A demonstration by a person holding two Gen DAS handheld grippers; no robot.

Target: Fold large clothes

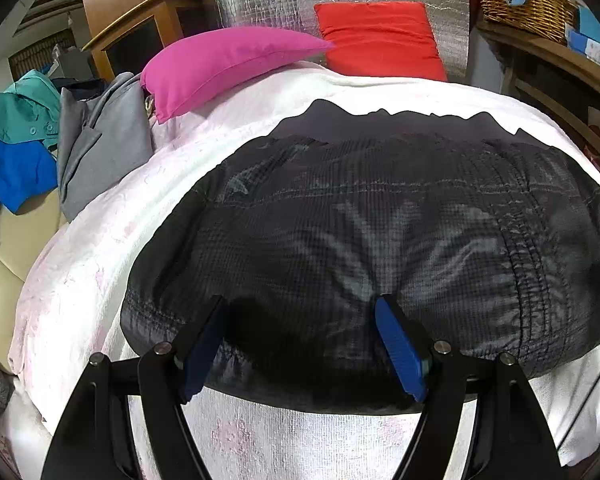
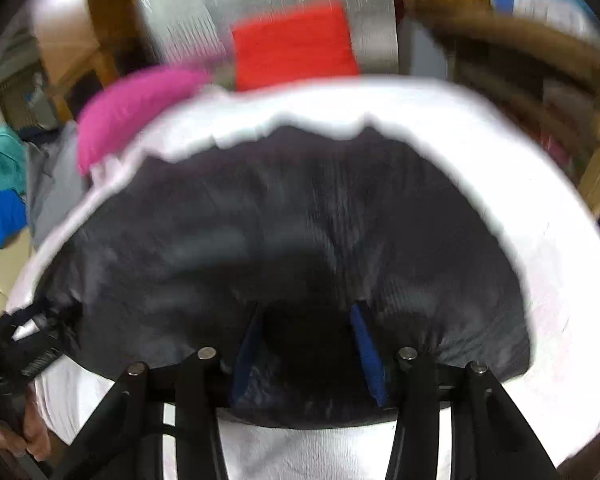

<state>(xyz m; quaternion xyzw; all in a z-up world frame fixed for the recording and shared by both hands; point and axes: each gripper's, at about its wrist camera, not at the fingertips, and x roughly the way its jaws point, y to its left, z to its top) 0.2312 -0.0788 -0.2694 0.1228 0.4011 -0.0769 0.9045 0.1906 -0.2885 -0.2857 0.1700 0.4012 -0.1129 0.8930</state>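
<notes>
- Nearest the left wrist camera is the left tool (image 1: 300, 308), its blue pads (image 1: 400, 354) spread wide, tips pressing down onto the near edge of the jacket (image 1: 380, 220) with fabric bulging between them; nothing is pinched.
- The jacket, dark and quilted, lies flat across the middle of the bed (image 1: 100, 248), its wavy far hem toward 12 o'clock.
- In the blurred right wrist view, the right tool (image 2: 306, 312) stands at the jacket's (image 2: 300, 208) near edge with a narrower gap; dark fabric sits between the pads (image 2: 366, 348), but I cannot tell whether they press on it.
- At 8 o'clock in that view, a hand (image 2: 32, 432) holds the other tool's frame at the jacket's left corner.
- A pink pillow (image 1: 224, 64) lies at 11 o'clock on the bed, a red pillow (image 1: 380, 38) at 12 o'clock, touching it.
- Grey clothes (image 1: 104, 144) and blue-green clothes (image 1: 16, 148) are heaped at 9 o'clock, beside the bed.
- A wicker basket (image 1: 528, 0) stands at 1 o'clock on a wooden shelf.
</notes>
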